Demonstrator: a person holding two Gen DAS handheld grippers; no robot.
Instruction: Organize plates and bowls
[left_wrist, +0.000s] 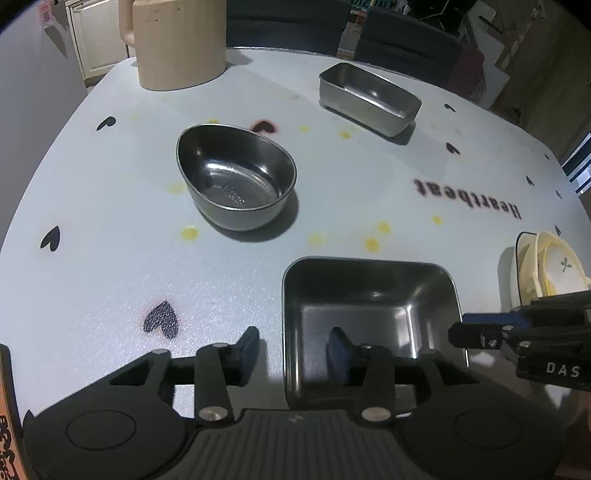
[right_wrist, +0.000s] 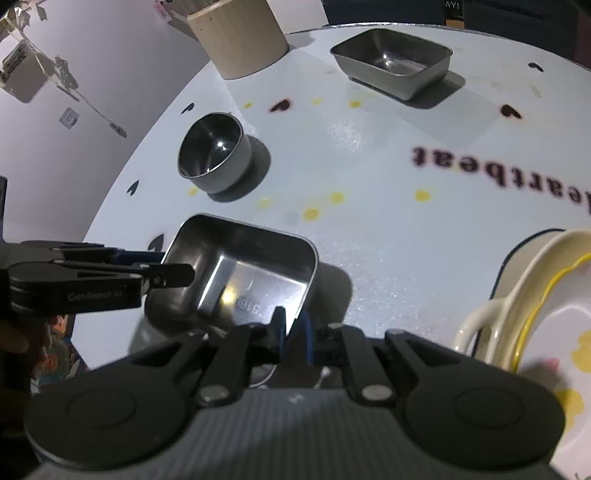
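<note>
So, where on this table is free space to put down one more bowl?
Bare cloth lies left of the oval bowl, and around the Heartbeat print between the rectangular tray and stacked plates. Crowded: the near edge by the square dish.

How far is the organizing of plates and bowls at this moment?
Done, it seems: the pale plates sit stacked at the right. In hand: the square dish, its rim apparently pinched by the right gripper, while the left gripper stands open astride its wall. Remaining: the oval bowl and the far tray stand apart, unstacked.
</note>
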